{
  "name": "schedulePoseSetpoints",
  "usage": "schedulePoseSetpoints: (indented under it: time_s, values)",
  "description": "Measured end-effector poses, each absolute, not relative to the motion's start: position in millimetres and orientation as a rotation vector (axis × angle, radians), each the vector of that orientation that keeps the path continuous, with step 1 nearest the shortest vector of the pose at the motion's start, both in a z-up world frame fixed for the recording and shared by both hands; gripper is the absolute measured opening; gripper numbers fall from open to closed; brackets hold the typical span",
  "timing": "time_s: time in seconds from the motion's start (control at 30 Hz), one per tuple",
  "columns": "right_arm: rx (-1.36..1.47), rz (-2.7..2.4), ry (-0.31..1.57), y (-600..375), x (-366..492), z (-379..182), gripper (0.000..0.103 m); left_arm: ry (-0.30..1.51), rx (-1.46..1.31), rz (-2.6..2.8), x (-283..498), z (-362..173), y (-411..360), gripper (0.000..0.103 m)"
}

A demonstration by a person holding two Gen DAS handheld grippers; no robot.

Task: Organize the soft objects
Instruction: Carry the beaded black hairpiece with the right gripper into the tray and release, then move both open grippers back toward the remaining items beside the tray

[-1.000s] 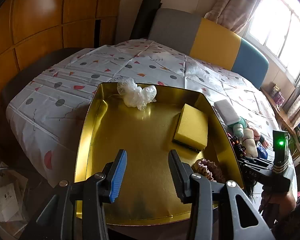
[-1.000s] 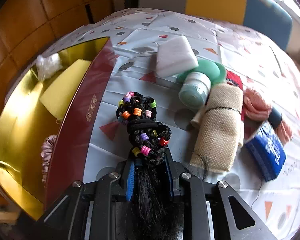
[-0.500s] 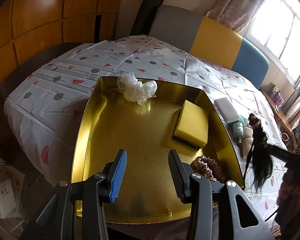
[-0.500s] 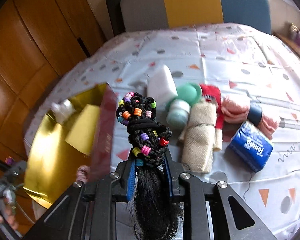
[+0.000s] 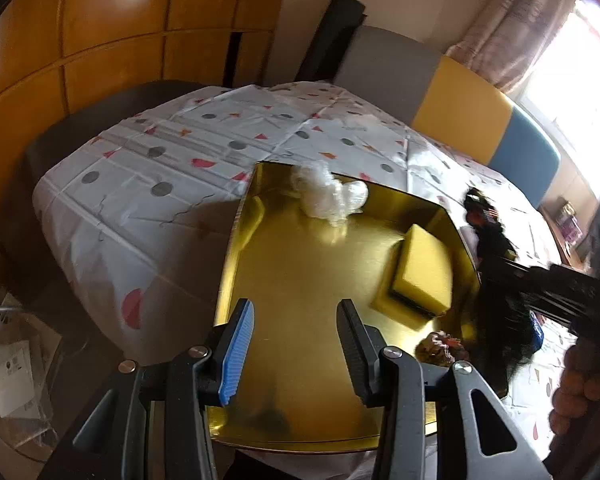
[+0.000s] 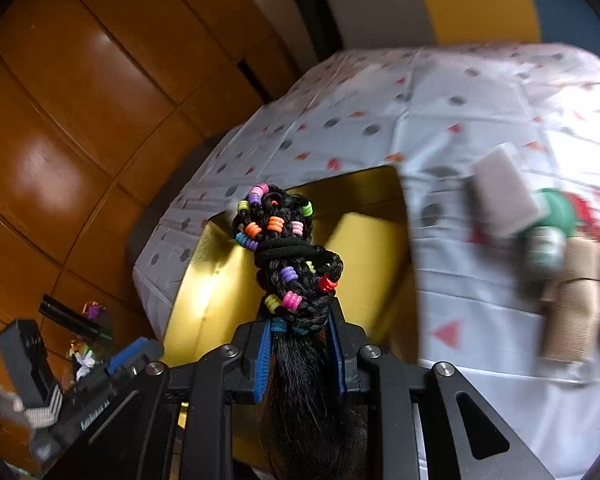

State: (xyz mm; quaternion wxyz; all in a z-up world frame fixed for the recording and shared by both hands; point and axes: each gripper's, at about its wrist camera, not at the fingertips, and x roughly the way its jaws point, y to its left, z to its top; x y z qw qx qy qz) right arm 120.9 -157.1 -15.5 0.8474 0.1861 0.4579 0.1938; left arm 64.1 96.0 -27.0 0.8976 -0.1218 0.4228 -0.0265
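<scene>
right gripper (image 6: 300,344): I've got it clamped tight on the beaded hair braid (image 6: 290,256), held above the tray's right rim
left gripper (image 5: 296,348): jaws half apart, empty, over gold tray (image 5: 300,280)
tray: yellow sponge (image 5: 422,276) right; plastic wad (image 5: 328,196) far; scrunchie (image 5: 440,346) near-right
cloth, right of tray: white block (image 6: 504,196); beige roll (image 6: 572,304); blurred

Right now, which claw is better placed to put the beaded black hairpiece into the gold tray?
Right. The right claw is already shut on the black braided hairpiece with coloured beads, held above the gold metal tray. The left claw hovers open and empty over the tray's near end.
</scene>
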Motion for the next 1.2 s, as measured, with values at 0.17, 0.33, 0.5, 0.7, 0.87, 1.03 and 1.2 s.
schedulePoseSetpoints:
  time_s: [0.17, 0.33, 0.5, 0.7, 0.87, 1.03, 1.2]
  values:
    - [0.465, 0.453, 1.056, -111.2, 154.9, -43.1, 0.025, 0.889, -0.263, -0.040, 65.0, -32.2, 103.8, 0.043]
    - [0.383, 0.408, 1.115, -91.0, 183.2, -66.6, 0.033, 0.905, -0.255, -0.045, 65.4, -36.5, 103.1, 0.043]
    - [0.312, 0.377, 1.095, -96.7, 184.5, -66.4, 0.037, 0.912, -0.248, -0.047, 66.7, -38.7, 100.0, 0.043]
    - [0.228, 0.389, 1.011, -110.4, 159.4, -47.1, 0.044, 0.904, -0.220, -0.057, 65.5, -34.4, 90.1, 0.043]
    - [0.159, 0.366, 0.937, -123.3, 133.6, -30.3, 0.053, 0.886, -0.190, -0.068, 62.8, -26.3, 82.2, 0.043]
    - [0.112, 0.336, 0.890, -141.9, 110.0, -20.5, 0.060, 0.875, -0.165, -0.081, 59.7, -20.5, 73.2, 0.043]
    - [0.093, 0.299, 0.846, -158.9, 94.2, -11.7, 0.060, 0.867, -0.136, -0.097, 56.6, -16.1, 62.5, 0.043]
